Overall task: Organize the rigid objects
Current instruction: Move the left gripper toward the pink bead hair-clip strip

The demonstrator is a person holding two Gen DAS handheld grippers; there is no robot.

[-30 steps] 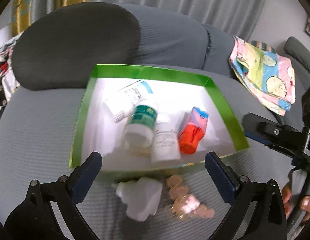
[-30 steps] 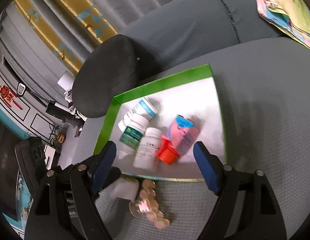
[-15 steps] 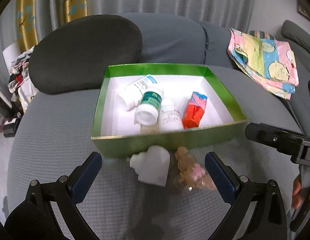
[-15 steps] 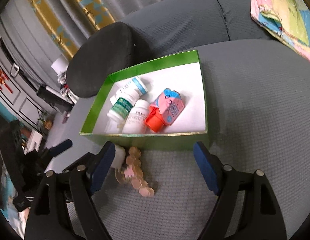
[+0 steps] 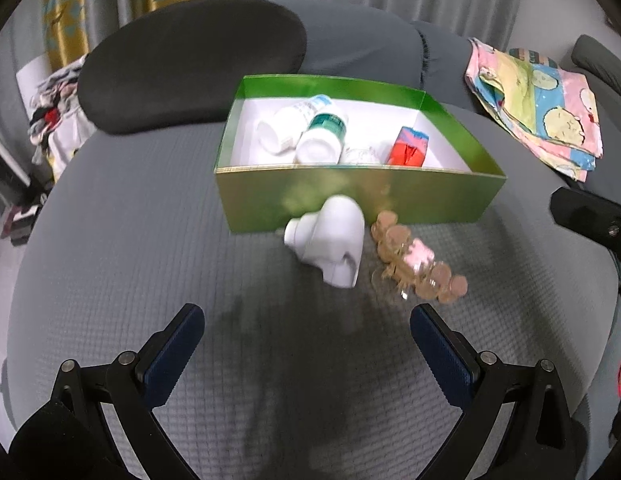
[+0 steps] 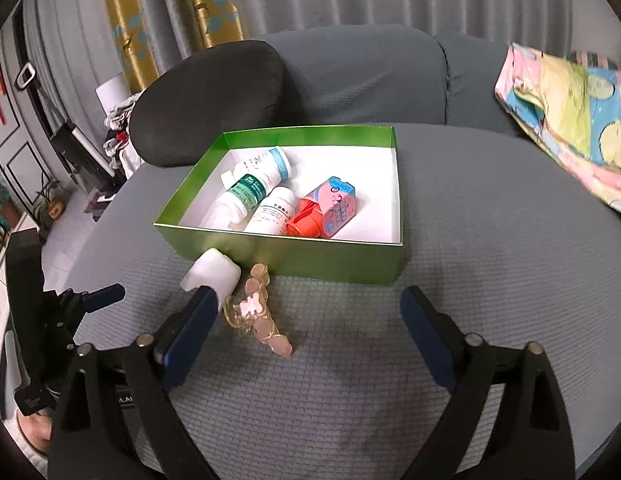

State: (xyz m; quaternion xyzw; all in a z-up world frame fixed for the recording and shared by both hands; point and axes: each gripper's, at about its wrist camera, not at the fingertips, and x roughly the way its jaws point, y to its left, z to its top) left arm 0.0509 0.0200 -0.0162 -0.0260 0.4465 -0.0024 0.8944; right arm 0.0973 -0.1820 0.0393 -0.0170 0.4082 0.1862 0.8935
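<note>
A green box [image 5: 350,200] [image 6: 322,258] sits on the grey seat. Inside lie three white bottles, one with a green label [image 5: 322,136] [image 6: 240,194], and a red-and-pink carton [image 5: 408,146] [image 6: 328,208]. In front of the box lie a white bottle [image 5: 330,240] [image 6: 212,270] on its side and a strip of tan round pieces with a pink part [image 5: 414,260] [image 6: 256,312]. My left gripper [image 5: 306,328] is open and empty, short of the white bottle. My right gripper [image 6: 306,312] is open and empty, just right of the strip.
A dark cushion [image 5: 190,60] [image 6: 206,100] lies behind the box at the left. A pink patterned cloth [image 5: 538,104] [image 6: 570,120] lies at the right. The other gripper's black frame shows at the right edge of the left wrist view [image 5: 590,216].
Both grippers have pulled back and lowered from above the box, so the box, the white bottle and the strip now lie farther ahead. Both stay open.
</note>
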